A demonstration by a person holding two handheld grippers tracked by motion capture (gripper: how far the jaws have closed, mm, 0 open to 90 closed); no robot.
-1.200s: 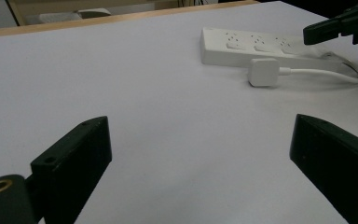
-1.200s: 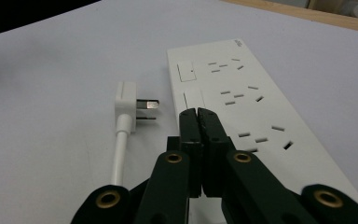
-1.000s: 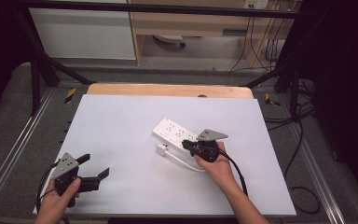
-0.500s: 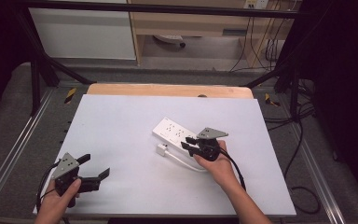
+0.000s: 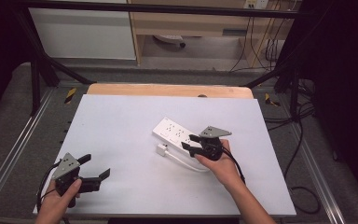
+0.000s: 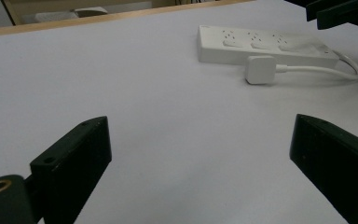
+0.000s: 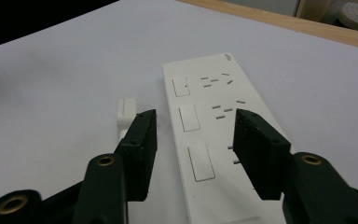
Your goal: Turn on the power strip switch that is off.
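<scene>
Power strip flat on bench, right of centre, long axis running diagonal, far-left to near-right. Its plug lies just beside near long edge, cord looping toward right hand. Right hand-held gripper hovers at strip's near end, jaws spread, straddling it, lined up along its length. Left hand-held gripper well apart at near-left corner, jaws wide, empty. Right hand clearly nearer; likely next to act.

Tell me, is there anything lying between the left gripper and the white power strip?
Only bare white table, seen in the left gripper view.
</scene>
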